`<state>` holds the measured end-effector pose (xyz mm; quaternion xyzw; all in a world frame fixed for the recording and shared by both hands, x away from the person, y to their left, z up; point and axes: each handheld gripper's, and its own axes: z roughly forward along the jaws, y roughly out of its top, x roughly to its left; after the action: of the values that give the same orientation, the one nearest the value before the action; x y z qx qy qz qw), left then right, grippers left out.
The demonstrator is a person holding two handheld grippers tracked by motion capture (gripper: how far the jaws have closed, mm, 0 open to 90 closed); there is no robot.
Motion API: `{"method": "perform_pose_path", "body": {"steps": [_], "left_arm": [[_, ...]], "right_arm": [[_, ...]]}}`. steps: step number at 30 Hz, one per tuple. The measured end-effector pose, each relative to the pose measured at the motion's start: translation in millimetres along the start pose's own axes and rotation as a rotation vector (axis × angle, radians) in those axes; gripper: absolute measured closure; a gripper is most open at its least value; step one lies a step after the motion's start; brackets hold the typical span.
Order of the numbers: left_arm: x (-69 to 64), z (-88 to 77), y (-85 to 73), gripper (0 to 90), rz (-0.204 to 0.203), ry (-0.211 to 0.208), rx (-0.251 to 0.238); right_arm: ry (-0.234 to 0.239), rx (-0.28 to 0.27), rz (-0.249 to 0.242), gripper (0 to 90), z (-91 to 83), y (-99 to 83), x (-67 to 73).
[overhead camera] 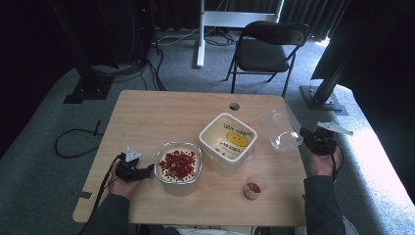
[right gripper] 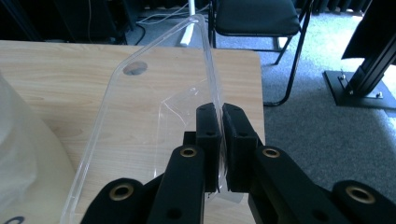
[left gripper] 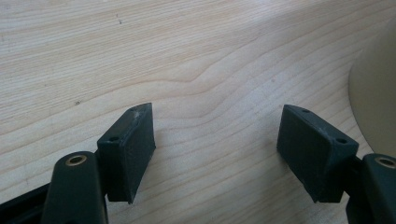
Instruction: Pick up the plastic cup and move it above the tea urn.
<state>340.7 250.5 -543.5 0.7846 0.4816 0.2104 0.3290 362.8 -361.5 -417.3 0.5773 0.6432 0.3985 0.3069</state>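
The right gripper (overhead camera: pixel 307 137) has its jaws pressed on the thin rim of a clear, rectangular plastic lid (right gripper: pixel 154 116), holding it tilted off the light wooden tabletop (overhead camera: pixel 147 117) at its right edge, probably so it can be carried to a container. The right hand (overhead camera: pixel 323 161) reaches in from beside the table, wrist raised. The left gripper (overhead camera: pixel 142 172) rests low with its jaws spread and empty, next to the clear square tub of red and pale pieces (overhead camera: pixel 178 165), apparently to steady it.
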Motion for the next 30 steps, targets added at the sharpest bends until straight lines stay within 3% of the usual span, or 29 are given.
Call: {"method": "perform_pose_path", "body": {"steps": [15,30], "left_arm": [[-0.1,0.1,-0.1,28.4,-0.002,0.0,-0.002],[-0.2,0.1,-0.1,28.3,-0.003,0.001,-0.003]], "right_arm": [[0.056,-0.057,-0.028,86.3,-33.6,27.8,4.9],[0.127,-0.089,-0.038,86.6,-42.6,38.0,14.0]]}}
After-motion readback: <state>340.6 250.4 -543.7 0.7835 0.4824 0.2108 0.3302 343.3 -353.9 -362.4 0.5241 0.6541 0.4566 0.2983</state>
